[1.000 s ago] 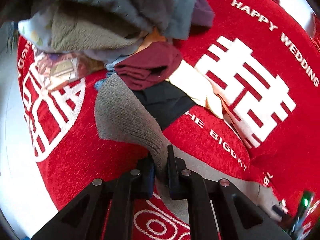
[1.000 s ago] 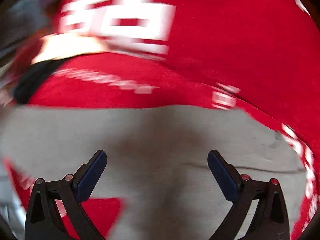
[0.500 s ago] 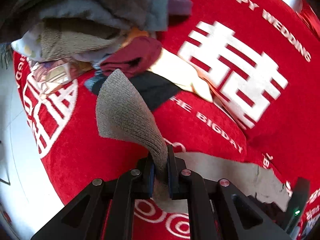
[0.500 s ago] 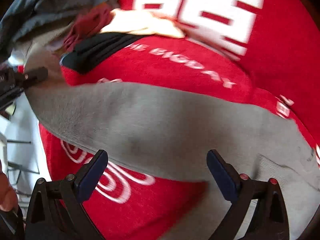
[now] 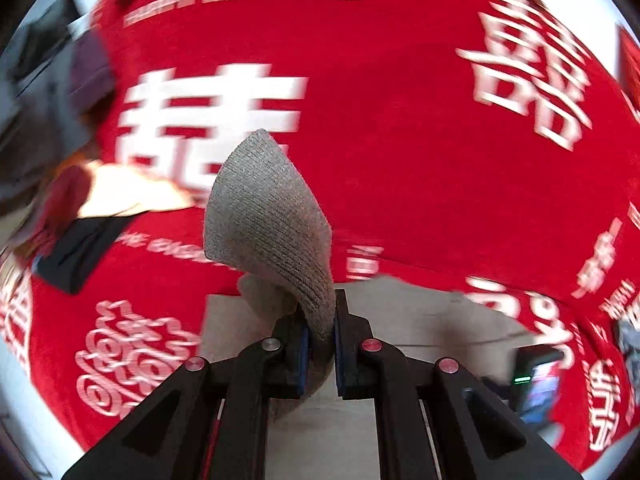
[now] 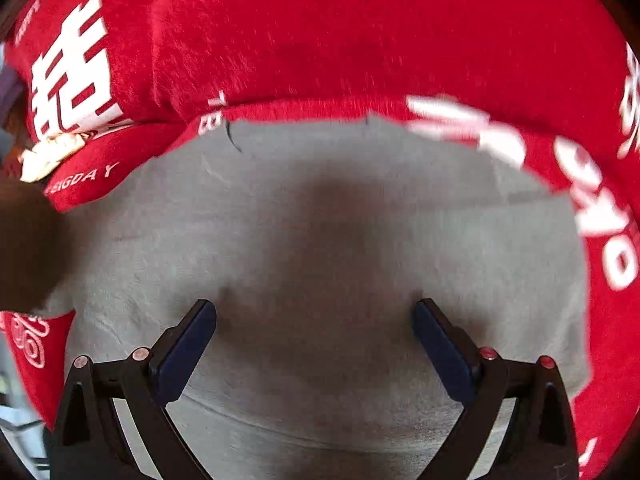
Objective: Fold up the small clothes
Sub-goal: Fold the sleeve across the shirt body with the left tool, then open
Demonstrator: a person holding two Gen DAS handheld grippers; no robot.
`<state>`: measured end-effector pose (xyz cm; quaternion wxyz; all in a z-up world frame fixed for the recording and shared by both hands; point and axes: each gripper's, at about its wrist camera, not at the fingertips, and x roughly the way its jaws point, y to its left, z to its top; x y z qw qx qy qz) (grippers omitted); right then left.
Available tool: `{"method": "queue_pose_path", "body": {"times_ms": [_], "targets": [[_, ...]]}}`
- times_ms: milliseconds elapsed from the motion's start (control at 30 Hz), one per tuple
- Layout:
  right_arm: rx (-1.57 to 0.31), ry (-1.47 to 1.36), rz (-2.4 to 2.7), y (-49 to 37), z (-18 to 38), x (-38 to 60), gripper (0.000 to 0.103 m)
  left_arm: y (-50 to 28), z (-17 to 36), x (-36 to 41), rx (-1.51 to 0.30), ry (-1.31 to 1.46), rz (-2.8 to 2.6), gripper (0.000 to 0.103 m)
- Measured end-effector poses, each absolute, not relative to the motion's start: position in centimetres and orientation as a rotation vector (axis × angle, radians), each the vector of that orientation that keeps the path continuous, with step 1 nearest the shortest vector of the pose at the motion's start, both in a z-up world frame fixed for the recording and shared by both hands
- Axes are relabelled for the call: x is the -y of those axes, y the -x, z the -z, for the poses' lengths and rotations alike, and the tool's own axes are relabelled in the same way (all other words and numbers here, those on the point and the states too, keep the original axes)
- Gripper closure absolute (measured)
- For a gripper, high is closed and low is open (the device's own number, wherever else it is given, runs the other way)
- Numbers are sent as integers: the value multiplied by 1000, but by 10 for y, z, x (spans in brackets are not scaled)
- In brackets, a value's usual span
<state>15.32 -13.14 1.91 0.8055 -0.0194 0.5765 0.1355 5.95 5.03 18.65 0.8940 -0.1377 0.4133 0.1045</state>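
A grey knit garment lies on a red cloth with white lettering. My left gripper is shut on its ribbed edge, which stands up and curls over above the pads while the rest lies flat below. In the right wrist view the same grey garment is spread flat and fills the middle. My right gripper is open and empty just above it, with one finger on each side of a dark shadow.
The red cloth covers the whole surface. A blurred pile of other clothes sits at the far left, with a cream piece and a black piece near it. The other gripper's body shows low right.
My left gripper has swung right with the grey edge still pinched; the clothes pile has slid to the left of view. My right gripper stays open and now sits lower over the flat garment.
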Motion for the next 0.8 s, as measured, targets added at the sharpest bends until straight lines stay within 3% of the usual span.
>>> {"method": "queue_pose_path", "body": {"times_ms": [100,233,400,800], "targets": [[-1227,59,-391,-152,-27,137,3,-75,-192,6,-874,244,-147,93],[-1094,-128,-373,-153,-72,194,3,-88,-194,66,-899,175,-88,93],[-1026,-45,-253,-151,-100,256,3,-103,-185,133,-937,91,-20,93],[-1062,-64,-154,-107,-69,334,3,-131,-76,215,-1145,86,32,92]]}}
